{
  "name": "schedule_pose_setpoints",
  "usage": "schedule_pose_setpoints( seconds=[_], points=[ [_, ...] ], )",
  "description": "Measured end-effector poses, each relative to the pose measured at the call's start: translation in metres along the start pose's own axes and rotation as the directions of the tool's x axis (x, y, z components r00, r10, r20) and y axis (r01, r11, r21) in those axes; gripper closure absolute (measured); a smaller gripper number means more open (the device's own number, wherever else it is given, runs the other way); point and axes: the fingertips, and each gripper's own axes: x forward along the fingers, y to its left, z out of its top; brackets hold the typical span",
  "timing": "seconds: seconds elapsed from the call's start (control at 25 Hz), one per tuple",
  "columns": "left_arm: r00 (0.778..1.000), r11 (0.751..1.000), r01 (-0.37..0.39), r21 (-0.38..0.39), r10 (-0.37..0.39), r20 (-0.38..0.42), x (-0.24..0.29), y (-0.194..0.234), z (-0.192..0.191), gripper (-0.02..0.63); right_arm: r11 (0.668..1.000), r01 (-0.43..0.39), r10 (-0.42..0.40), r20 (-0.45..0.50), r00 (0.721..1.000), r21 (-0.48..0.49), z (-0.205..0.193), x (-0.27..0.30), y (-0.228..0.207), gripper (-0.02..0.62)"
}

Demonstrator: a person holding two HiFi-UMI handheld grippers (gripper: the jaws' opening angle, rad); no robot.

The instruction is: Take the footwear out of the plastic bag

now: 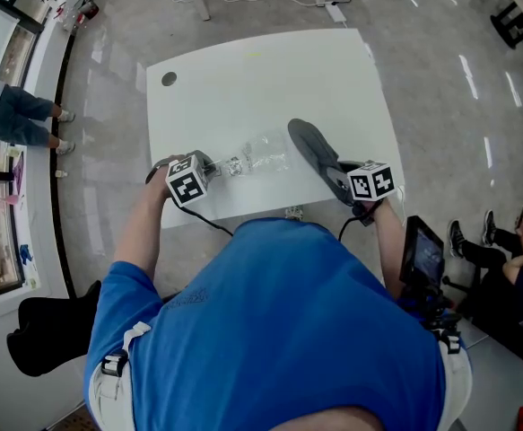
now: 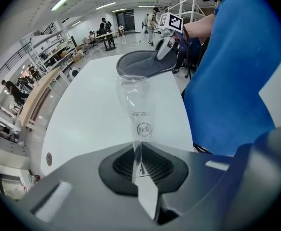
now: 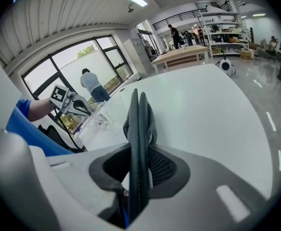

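A dark grey slipper (image 1: 311,145) lies angled over the white table (image 1: 243,79) near its front right. My right gripper (image 1: 342,183) is shut on the slipper's near end. In the right gripper view the slipper (image 3: 138,124) stands edge-on between the jaws. A clear, crumpled plastic bag (image 1: 259,161) stretches between the two grippers, beside the slipper and apart from it. My left gripper (image 1: 213,171) is shut on the bag's left end. The left gripper view shows the thin bag (image 2: 135,109) pinched in my left gripper (image 2: 139,165), with the slipper (image 2: 145,64) and right gripper (image 2: 168,28) beyond.
The table has a round cable hole (image 1: 169,79) at its far left. A person (image 1: 10,115) stands by the windows at left, and another sits at right (image 1: 503,250). A screen (image 1: 424,254) hangs by my right arm. A black object (image 1: 50,330) rests on the floor, lower left.
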Motion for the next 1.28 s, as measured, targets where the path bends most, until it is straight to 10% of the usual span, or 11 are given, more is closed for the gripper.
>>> schedule_pose_setpoints(
  seconds=[0.44, 1.28],
  points=[
    [0.998, 0.999, -0.029, 0.013, 0.03, -0.055, 0.003, 0.01, -0.011, 0.314, 0.997, 0.022, -0.022, 0.001, 1.0, 0.077, -0.011, 0.003, -0.015, 0.485],
    [0.989, 0.99, -0.138, 0.002, 0.137, 0.058, -0.048, 0.019, 0.016, 0.308, 0.973, 0.232, -0.233, -0.019, 0.972, -0.016, -0.013, 0.004, -0.038, 0.394]
  ],
)
